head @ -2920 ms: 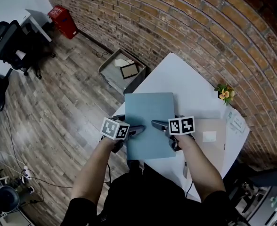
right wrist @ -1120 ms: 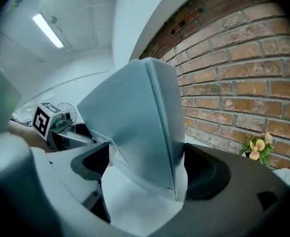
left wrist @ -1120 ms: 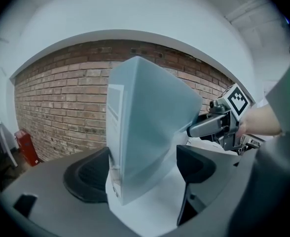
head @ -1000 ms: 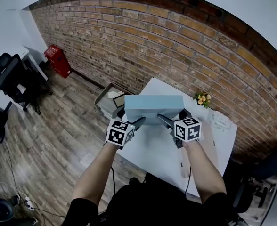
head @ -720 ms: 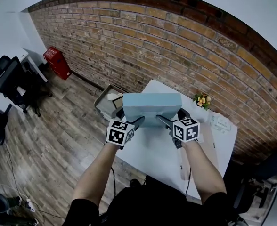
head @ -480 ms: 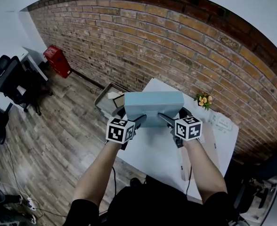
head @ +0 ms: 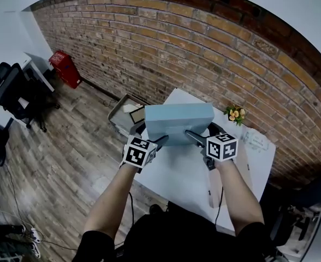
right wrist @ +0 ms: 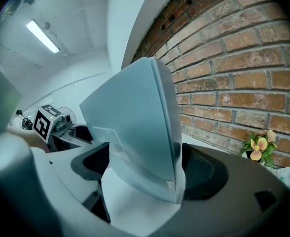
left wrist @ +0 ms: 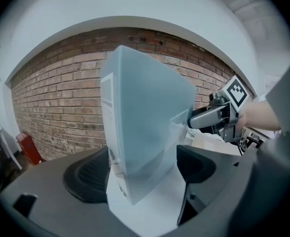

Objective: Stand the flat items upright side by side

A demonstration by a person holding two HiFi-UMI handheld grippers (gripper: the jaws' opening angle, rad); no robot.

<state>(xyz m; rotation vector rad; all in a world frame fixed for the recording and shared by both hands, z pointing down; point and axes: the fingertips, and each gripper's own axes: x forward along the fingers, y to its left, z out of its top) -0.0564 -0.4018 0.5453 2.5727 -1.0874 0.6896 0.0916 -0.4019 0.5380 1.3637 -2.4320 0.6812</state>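
Bricks fill the wall (head: 204, 42) at the back, and the floor (head: 57, 146) is made of wood. One corner of a white table (head: 188, 184) points at the wall.

On the table stands a big folder (head: 178, 121). It is pale blue-grey and plain, with no pictures on it. It is up on its edge, with one wide side facing the person. From above it looks long and low. The back of the folder is thick, and a thin white strip with tiny print runs down it. A clear pocket sits in one low corner of the cover. Its bottom edge is down at the table top, but I cannot tell if it touches.

The left gripper (left wrist: 141, 174) has one end of the folder between its jaws. The right gripper (right wrist: 147, 169) has the other end. Both pairs of jaws stand wide and hold the thick folder from both sides. The two grippers face each other across it.

A small pot of yellow flowers (head: 235, 114) stands near the far right edge of the table, just beside the folder. A sheet of paper (head: 256, 141) lies near it. On the floor by the table is an open box (head: 125, 111). A red box (head: 64, 69) sits by the wall, and a black chair (head: 10, 91) stands well apart on the left.
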